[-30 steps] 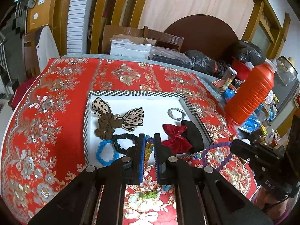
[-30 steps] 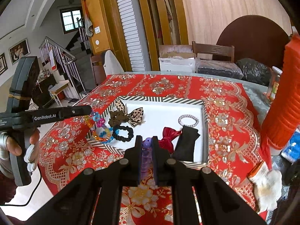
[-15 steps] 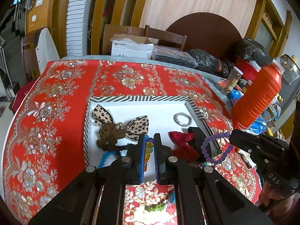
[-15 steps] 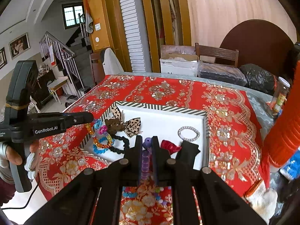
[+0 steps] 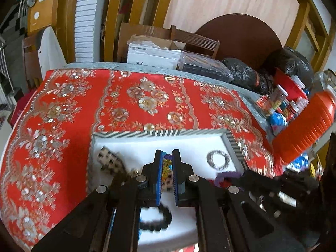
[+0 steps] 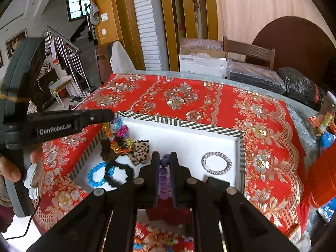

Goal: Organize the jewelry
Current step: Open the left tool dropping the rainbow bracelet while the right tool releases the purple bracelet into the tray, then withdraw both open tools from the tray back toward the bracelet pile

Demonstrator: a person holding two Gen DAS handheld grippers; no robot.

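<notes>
A red tablecloth (image 6: 210,105) with gold-and-silver flowers covers the table, bearing a white tray with a black-and-white striped rim (image 6: 178,124), in which lie a leopard-print fabric bow (image 6: 140,149) at nine o'clock, a blue bead bracelet (image 6: 97,174) and black bead bracelet (image 6: 118,174) at seven o'clock, and a silver chain bracelet (image 6: 216,162) at three o'clock.

The tabletop (image 6: 147,72) wears a red cloth (image 6: 262,126) with gold and silver flowers; a striped-rim white tray (image 6: 178,124) sits flat on the cloth, and at the right edge an orange ribbed bottle (image 5: 304,130) lies tilted among small jars, with black bags (image 5: 247,73) at the far side
</notes>
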